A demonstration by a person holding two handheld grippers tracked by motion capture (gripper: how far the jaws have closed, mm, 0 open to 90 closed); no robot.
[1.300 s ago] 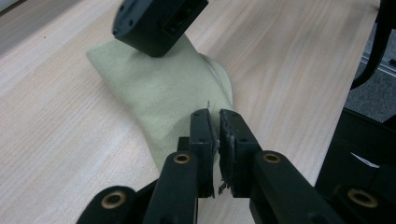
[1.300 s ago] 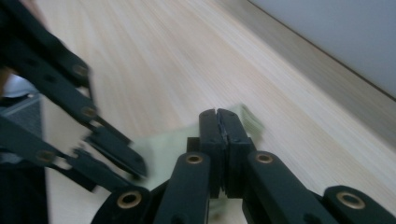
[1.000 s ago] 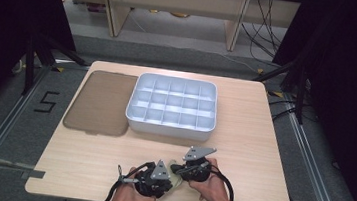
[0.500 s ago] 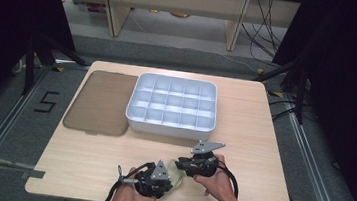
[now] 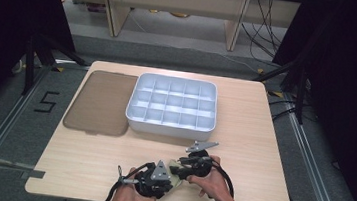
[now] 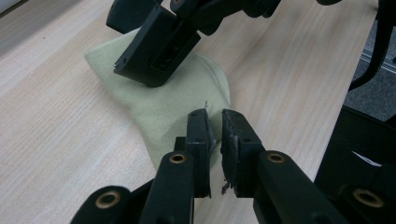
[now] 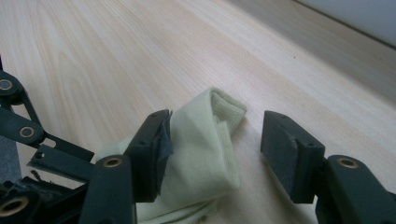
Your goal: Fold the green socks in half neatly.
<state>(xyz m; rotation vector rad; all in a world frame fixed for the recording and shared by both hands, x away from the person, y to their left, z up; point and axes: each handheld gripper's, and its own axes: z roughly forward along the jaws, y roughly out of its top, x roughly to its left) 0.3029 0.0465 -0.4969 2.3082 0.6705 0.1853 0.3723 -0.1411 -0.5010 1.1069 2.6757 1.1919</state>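
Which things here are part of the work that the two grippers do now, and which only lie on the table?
In use:
- pale green sock
- left gripper, shut on the sock's edge
- right gripper, open around the sock

Lying about:
- white compartment tray, empty
- brown lid beside it

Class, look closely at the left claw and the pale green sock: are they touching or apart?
Touching. In the left gripper view the left claw has its jaws nearly closed, pinching the edge of the pale green sock that lies on the wooden table.
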